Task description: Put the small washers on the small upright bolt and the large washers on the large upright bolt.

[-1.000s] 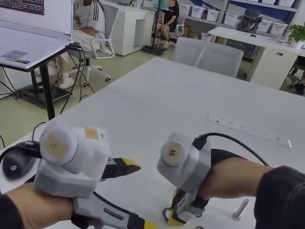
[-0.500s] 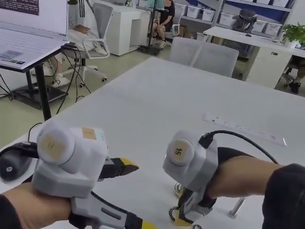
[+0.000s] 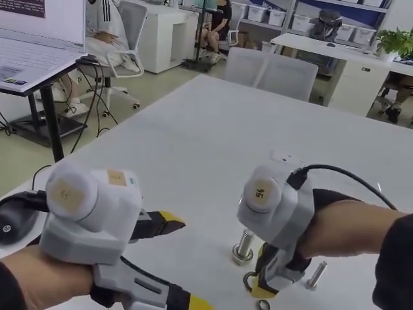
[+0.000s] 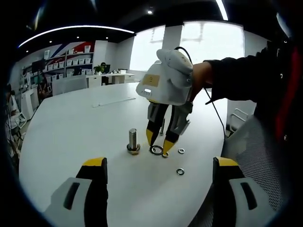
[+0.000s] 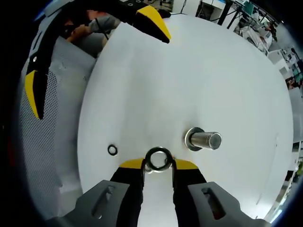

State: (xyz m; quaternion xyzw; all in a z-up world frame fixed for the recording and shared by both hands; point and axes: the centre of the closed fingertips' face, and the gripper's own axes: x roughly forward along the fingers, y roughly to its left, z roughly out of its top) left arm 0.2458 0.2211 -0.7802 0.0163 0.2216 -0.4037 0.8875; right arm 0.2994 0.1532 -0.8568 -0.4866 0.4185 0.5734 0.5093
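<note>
Head view: the right claw [image 3: 258, 289] points down at the table [image 3: 213, 142], lower centre of the frame, just right of the large upright bolt [image 3: 244, 245]. A slimmer bolt [image 3: 316, 274] lies on its side further right.

Left gripper view: the left claw [image 4: 160, 163] is spread wide at the bottom of the frame, with nothing between its jaws. At centre, the right claw pinches a large washer [image 4: 156, 150] low over the table, just right of the upright bolt. We cannot tell whether the ring touches the table. Small washers [image 4: 180, 171] lie loose to its right.

Right gripper view: both yellow tips press on opposite edges of the large washer at bottom centre, and its hole is open between them. The bolt stands to the upper right, near but apart. One small washer lies at centre left.

Handling, as we judge it: the washer is thin, stiff steel, light and smooth, so it may slip or twist in the pinch. The rim grip suits it because it keeps the hole free. The ring should be level over the bolt tip before release.
</note>
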